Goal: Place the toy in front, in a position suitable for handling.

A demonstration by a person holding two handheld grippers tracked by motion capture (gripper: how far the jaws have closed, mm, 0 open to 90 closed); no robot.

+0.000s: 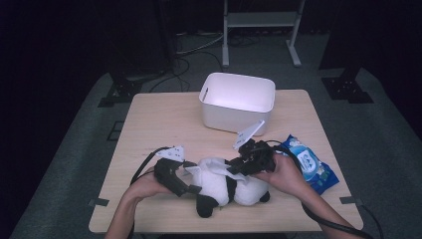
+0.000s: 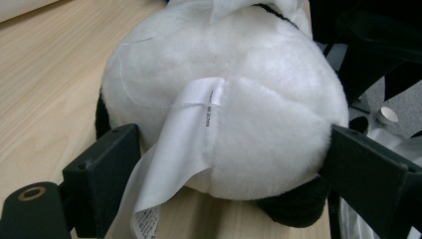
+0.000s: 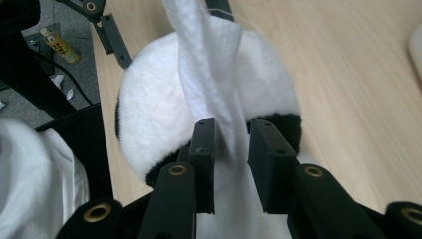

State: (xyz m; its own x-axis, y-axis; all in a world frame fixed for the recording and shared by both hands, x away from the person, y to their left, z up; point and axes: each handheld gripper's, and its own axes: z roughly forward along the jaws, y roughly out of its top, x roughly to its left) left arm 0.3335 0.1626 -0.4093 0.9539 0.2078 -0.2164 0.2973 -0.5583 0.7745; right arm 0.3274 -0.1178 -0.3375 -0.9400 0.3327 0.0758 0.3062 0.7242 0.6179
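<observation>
A black-and-white plush panda [image 1: 219, 185] lies near the front edge of the wooden table [image 1: 159, 119]. My left gripper [image 1: 193, 177] comes in from the left and its two jaws clamp the plush's white rear [image 2: 224, 99], where a sewn label [image 2: 174, 149] hangs down. My right gripper [image 1: 237, 167] sits over the plush from the right. A white wet wipe [image 3: 209, 59] is draped on the panda [image 3: 149, 99] and runs loosely between the right gripper's [image 3: 231, 132] slightly parted jaws, which do not pinch it.
A white plastic bin [image 1: 238, 102] stands at the back middle of the table. A blue pack of wet wipes [image 1: 311, 164] lies just right of my right hand. Cables trail from both grippers toward the front edge.
</observation>
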